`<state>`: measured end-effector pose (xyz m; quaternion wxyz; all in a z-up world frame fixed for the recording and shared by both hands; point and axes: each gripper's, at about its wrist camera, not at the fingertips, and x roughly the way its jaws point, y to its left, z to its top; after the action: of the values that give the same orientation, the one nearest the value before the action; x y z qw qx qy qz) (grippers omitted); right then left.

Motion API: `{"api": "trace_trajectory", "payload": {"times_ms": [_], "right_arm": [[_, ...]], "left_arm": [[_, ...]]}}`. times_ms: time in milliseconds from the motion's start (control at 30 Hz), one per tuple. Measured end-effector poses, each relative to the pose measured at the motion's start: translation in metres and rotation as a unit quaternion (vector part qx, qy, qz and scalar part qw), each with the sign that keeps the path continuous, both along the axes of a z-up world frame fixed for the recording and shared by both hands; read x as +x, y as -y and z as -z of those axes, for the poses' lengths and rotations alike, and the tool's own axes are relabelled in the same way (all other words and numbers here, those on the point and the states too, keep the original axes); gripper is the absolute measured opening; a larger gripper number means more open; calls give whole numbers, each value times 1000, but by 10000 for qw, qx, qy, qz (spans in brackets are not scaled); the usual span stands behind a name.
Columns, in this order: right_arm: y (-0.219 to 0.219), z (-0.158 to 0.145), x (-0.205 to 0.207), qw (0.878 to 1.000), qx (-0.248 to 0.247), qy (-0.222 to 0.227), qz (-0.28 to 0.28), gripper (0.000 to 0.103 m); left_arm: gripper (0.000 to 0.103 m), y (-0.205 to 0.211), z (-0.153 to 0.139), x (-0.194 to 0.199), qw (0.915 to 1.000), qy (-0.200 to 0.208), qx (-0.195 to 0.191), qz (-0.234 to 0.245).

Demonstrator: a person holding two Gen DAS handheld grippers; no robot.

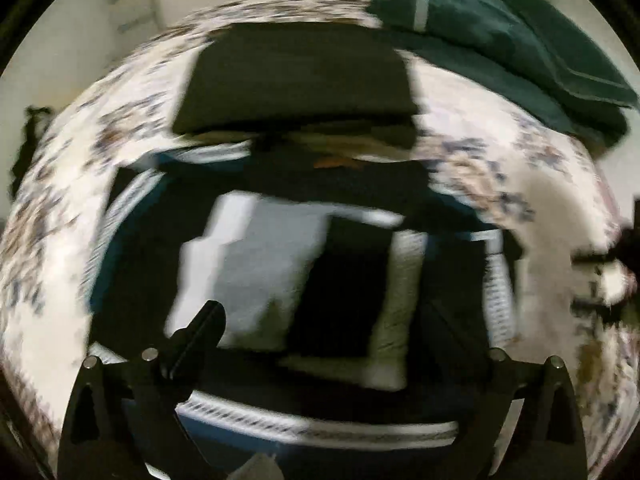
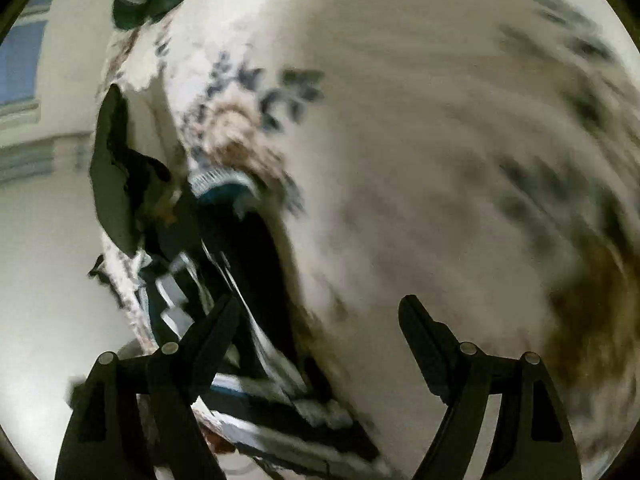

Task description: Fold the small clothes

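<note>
Although both views are smeared by motion, the largest thing is plain enough: a bed under a pale sheet printed with dark and brown flowers, which fills most of each picture. At its far right corner lies a heap of dark green cloth, bunched and unfolded, and nearer the middle sits a dark folded garment, squared off and flat. Just in front of that lies the piece now in hand, a dark top with white and blue striped trim, spread on the sheet with grey and black panels lapping over one another; it looks part folded, though the blur hides how its edges meet. The left tongs hang over its near edge with the jaws spread wide and nothing between them, no pad touching the cloth. The right tongs are also well open and empty, pointing down at bare sheet to the right of the top, whose striped edge runs along the left of that view. By my reading this is the gap between two folds: the garment lies released and neither hand holds it. The next move probably calls for both tongs to pinch an edge or two corners of the top and carry them across evenly.
</note>
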<state>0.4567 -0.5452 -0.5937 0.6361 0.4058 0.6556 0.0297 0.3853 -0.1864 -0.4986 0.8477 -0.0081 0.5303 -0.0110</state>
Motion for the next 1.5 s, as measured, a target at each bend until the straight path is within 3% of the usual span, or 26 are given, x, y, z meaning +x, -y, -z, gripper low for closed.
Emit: {"api": "trace_trajectory", "payload": {"times_ms": [133,167,200,233,300,367,433,467,567,633,700,767,867,1000,1167,1200,1267,1333,1367,1400,1467,1500], "right_arm": [[-22,53,66,9967,716,-306,-248,78],[-31,60,76,9945,943,-302,-346,55],[-38,61,81,9933,1009,-297,-485,14],[-49,58,88,9930,860,-263,-768,9],[-56,40,98,9943,157,5,-1058,8],[-36,19,113,9952,-572,310,-734,7],[-15,17,128,9967,-613,335,-413,7],[-18,22,133,9965,-604,253,-526,7],[-39,29,137,9854,-1322,180,-1059,8],[-40,30,136,9875,-1205,97,-1012,10],[-37,24,128,9901,-1111,28,-854,37],[-32,6,107,9908,-1166,126,-671,55],[-34,-18,62,9881,-1347,129,-734,56],[-76,-35,0,9950,-683,67,-727,56],[-141,-27,-4,9966,-516,203,-606,56],[-157,-21,7,9940,-801,220,-711,56],[-181,-14,24,9759,-1935,226,-988,56],[-193,2,37,9679,-2271,-4,-1077,56],[-199,10,39,9659,-2333,-190,-1105,56],[-203,11,39,9649,-2390,-192,-1073,44],[-209,0,33,9647,-2435,-30,-1002,1],[-209,-10,28,9633,-2530,68,-900,1]], "left_arm": [[100,-29,20,-15,9982,-266,360,-405],[100,-37,26,-20,9971,-373,450,-496],[100,-41,29,-24,9965,-414,488,-545],[100,-45,33,-28,9959,-446,516,-589],[100,-53,38,-36,9948,-525,601,-640],[100,-59,43,-42,9942,-569,652,-641],[100,-62,45,-45,9943,-612,611,-631],[100,-64,46,-46,9944,-632,572,-630],[100,-70,47,-49,9943,-676,499,-660],[100,-78,45,-53,9940,-695,411,-739],[100,-90,41,-58,9936,-704,328,-823],[100,-107,35,-65,9929,-675,256,-943],[100,-142,24,-77,9906,-650,181,-1194],[100,-193,21,-98,9864,-673,302,-1468],[100,-240,40,-112,9809,-854,495,-1675],[100,-246,40,-111,9807,-848,486,-1696],[100,-253,39,-110,9808,-777,431,-1738],[100,-257,37,-104,9812,-705,384,-1756],[100,-258,36,-100,9815,-675,357,-1755],[100,-259,37,-92,9817,-658,324,-1757],[100,-260,36,-78,9820,-598,232,-1777],[100,-260,35,-68,9824,-537,177,-1783]]}}
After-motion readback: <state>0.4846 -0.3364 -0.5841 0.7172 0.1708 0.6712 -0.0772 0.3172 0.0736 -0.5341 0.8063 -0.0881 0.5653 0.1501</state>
